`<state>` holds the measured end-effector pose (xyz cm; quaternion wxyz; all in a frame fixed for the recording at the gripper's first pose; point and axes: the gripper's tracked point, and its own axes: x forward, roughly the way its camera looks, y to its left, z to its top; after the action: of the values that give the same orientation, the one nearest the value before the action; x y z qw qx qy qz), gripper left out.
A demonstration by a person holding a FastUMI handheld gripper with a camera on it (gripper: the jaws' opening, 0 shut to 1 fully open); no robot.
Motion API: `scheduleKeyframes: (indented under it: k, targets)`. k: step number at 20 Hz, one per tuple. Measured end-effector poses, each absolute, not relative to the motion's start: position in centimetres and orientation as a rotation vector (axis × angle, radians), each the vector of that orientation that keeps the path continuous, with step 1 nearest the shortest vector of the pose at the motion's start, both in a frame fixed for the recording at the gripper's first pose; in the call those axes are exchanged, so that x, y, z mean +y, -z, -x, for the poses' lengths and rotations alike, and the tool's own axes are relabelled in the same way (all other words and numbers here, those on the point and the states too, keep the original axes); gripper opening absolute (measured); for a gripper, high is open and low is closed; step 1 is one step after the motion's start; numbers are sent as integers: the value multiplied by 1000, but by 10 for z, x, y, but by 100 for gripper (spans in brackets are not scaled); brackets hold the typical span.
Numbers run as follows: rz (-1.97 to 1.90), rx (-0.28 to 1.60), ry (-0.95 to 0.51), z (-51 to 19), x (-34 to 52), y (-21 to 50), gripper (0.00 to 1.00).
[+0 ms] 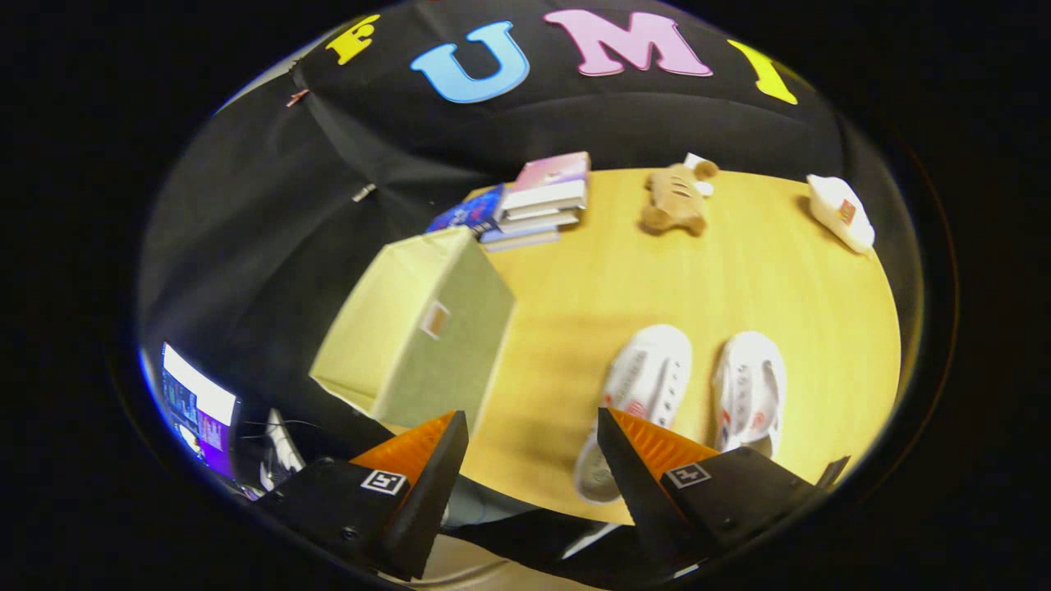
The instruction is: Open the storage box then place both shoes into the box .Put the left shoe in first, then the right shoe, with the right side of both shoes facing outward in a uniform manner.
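The pale yellow-green fabric storage box (419,328) carries a small white-and-orange tag (435,319). The two white perforated shoes (644,386) (749,392) bear red marks — perhaps with some blue on the right one. The round wooden table (608,271) is honey-yellow. The stacked books (538,205) show pink, white and blue covers; the plush toy (675,201) is tan with darker stripes — the white pouch (842,212) has an orange patch.

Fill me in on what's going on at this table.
A person holds a two-finger tool above a wooden table, its fingers open and gripping nothing. The storage box sits closed just ahead of them. Two white shoes lie side by side on the table, not yet packed.
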<state>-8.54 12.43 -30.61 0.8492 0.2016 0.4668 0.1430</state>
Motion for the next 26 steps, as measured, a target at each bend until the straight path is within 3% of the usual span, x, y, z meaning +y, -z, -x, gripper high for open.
scheduleKeyframes:
  k: [4,10,21,22,23,24,26]
  targets:
    - [-327,1029,-204,101,93,350,94]
    - [-160,1054,-158,103,76,400,73]
    - [-102,964,0,51,59,442,48]
    - [-86,971,25,50,55,446,37]
    - [-86,981,53,50,51,448,33]
    - [-108,976,74,49,47,449,20]
    - [-191,991,86,49,49,447,10]
